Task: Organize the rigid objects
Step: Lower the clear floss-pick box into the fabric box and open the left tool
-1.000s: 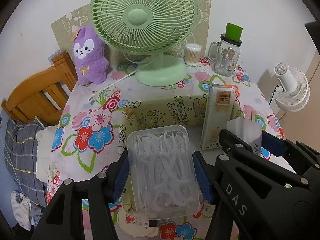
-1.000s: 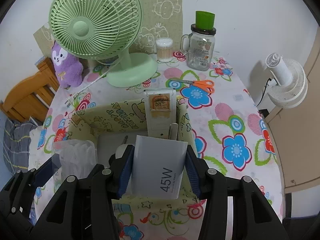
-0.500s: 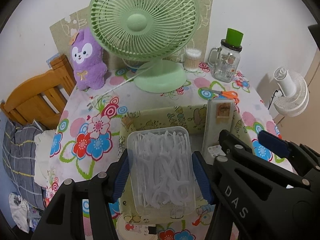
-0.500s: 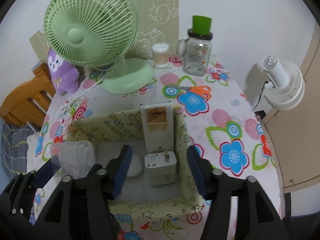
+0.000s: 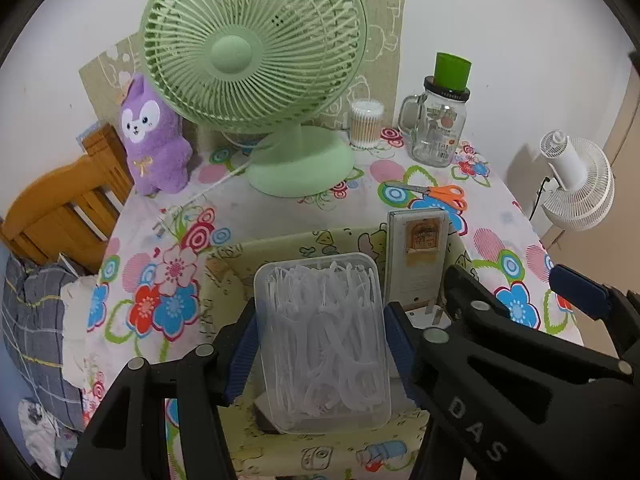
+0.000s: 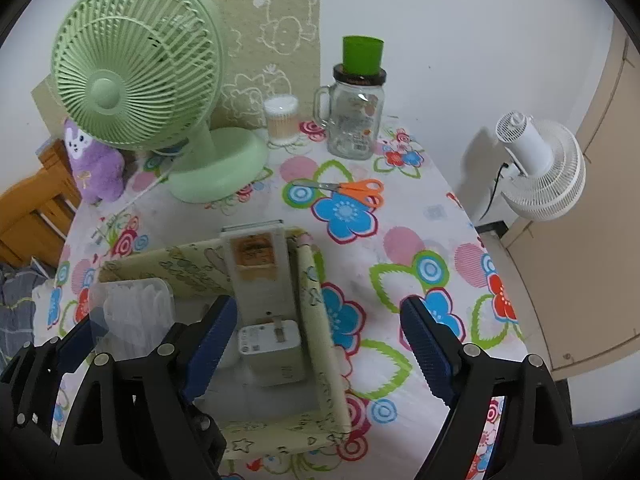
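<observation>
My left gripper (image 5: 320, 340) is shut on a clear plastic box of floss picks (image 5: 324, 344) and holds it over the yellow patterned storage bin (image 5: 280, 248). The box also shows in the right wrist view (image 6: 132, 312). My right gripper (image 6: 316, 344) is open and empty above the bin's right wall (image 6: 320, 320). Inside the bin a white charger box (image 6: 270, 344) lies flat and a tall white box with an orange label (image 6: 258, 272) leans on the far wall.
A green desk fan (image 5: 256, 64), a purple plush toy (image 5: 154, 136), a cotton swab jar (image 5: 366, 122), a glass mug with a green lid (image 5: 440, 120) and orange scissors (image 6: 348, 190) stand on the flowered table. A white fan (image 6: 540, 168) is off its right edge.
My right gripper let go of the white charger box into the bin, opened wide and drew back to the right. My left gripper kept the floss box and moved over the bin.
</observation>
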`<state>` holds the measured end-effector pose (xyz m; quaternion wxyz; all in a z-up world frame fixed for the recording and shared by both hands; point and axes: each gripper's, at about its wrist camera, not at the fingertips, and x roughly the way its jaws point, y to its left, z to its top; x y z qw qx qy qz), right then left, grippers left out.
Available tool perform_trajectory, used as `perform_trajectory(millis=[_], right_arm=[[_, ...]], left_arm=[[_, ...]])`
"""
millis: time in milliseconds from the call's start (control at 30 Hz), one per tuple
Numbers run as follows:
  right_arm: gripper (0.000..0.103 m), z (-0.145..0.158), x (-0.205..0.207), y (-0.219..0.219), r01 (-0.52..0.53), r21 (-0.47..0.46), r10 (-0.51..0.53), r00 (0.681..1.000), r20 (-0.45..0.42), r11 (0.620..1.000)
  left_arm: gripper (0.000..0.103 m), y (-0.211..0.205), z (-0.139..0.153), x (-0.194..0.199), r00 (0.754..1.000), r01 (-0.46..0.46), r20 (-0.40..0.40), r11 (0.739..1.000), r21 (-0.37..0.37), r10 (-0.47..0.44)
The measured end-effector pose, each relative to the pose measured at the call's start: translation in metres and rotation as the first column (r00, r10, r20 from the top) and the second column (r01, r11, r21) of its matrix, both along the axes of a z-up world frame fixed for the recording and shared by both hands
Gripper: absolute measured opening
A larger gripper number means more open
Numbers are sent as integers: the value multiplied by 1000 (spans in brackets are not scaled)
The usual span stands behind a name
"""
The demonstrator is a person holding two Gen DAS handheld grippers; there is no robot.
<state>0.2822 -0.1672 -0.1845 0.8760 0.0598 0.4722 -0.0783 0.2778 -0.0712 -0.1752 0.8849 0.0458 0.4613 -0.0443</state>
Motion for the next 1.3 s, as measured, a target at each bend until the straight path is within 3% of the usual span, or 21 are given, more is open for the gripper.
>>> perform_trajectory(millis=[267,367,633,1300], right_arm=[[87,-14,4,-8,20,-2,-20,999,-38,1000],[86,-21,5,-7,16,0,-16,998,-54,1000],[86,-34,1,-3,14,37,-11,996,-89,999],[86,-17,-27,9,0,48,3,998,-59,999]], left_arm=[[64,-7,-15,7,999,-13,-39,1000,-7,13],[76,-6,-22,9,998,-26,-57,1000,8,26],[84,-1,-34,6,993,-26,-112,1000,12,27],[92,10,-15,-26,995,-39,-87,999,4,39]])
